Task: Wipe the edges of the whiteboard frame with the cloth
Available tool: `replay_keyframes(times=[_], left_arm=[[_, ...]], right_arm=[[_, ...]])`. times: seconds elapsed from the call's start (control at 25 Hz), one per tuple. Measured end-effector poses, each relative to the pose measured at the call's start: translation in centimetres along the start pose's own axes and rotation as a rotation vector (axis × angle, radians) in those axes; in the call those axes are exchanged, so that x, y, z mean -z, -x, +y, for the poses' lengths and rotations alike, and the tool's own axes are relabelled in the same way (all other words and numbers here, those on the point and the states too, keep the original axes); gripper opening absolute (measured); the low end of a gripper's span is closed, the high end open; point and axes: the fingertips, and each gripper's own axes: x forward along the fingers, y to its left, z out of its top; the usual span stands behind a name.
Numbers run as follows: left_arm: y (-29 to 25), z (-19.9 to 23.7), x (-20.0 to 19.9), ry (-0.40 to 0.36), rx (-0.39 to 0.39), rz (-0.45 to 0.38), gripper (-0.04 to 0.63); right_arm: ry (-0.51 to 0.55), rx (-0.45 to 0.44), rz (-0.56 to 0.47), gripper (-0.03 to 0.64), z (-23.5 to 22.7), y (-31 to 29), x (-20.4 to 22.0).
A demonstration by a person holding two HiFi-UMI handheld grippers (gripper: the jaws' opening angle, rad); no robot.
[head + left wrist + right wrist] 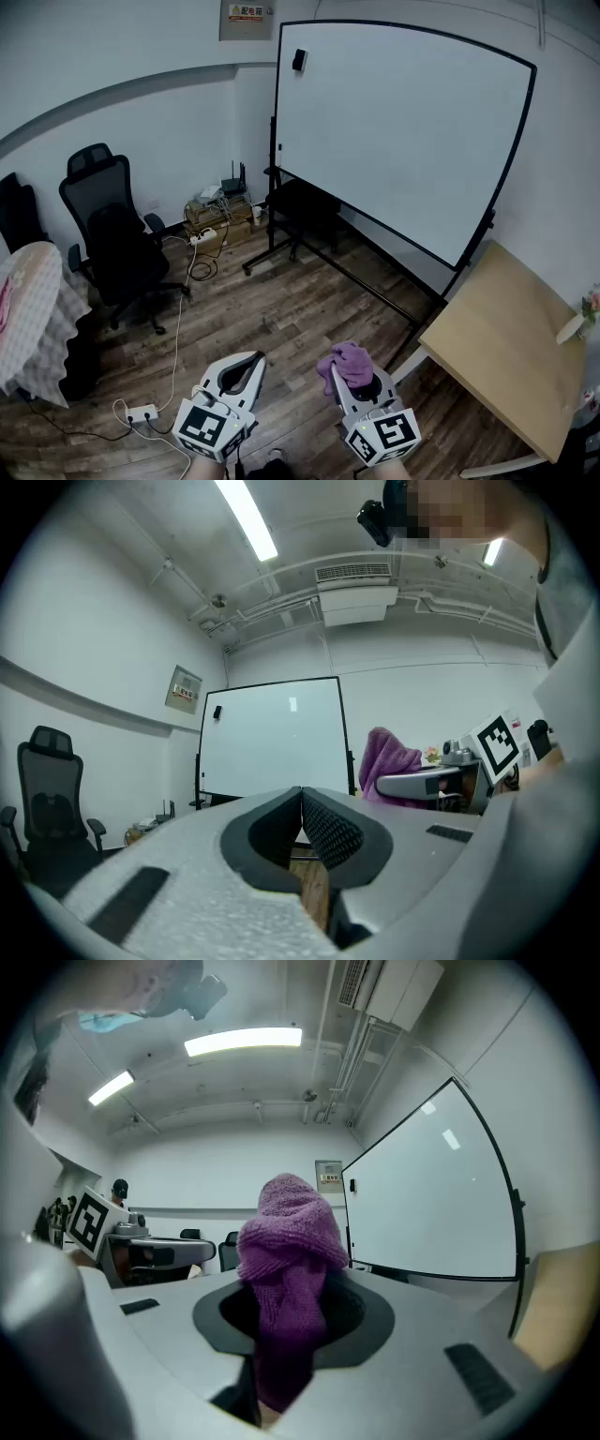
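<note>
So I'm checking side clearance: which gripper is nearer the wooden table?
Right. The right gripper, holding the purple cloth, is just left of the table and its near corner. The left gripper sits farther left, beyond the right one.

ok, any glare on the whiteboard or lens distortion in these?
Head view: whiteboard evenly lit, no glare, its frame bowed by the lens. Left gripper view: one small bright reflection on the board, dark fisheye corners. Right gripper view: two faint reflections on the board; cloth sharp, corners dark too.
</note>
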Motion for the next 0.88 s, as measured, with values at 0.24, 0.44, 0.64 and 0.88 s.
replay_keyframes(times=[0.24,0.44,0.64,0.88], left_arm=[[0.8,-0.9,-0.7,-0.006,-0.023,0.002,0.017],[0.8,-0.8,-0.7,-0.007,-0.024,0.001,0.017],[0.4,0.2,-0.7,0.001,-0.036,0.003,0.017],[-1.0,2.2,-0.9,0.008,-0.037,0.005,0.017]], right_arm=[[0.003,-0.005,-0.003,0.107,0.2,1.2,-0.3],[0.003,-0.009,-0.005,0.107,0.2,1.1,-0.3],[0.002,0.001,-0.005,0.107,-0.1,0.4,-0.1],[-0.012,0.021,-0.012,0.107,-0.9,-1.7,0.0]])
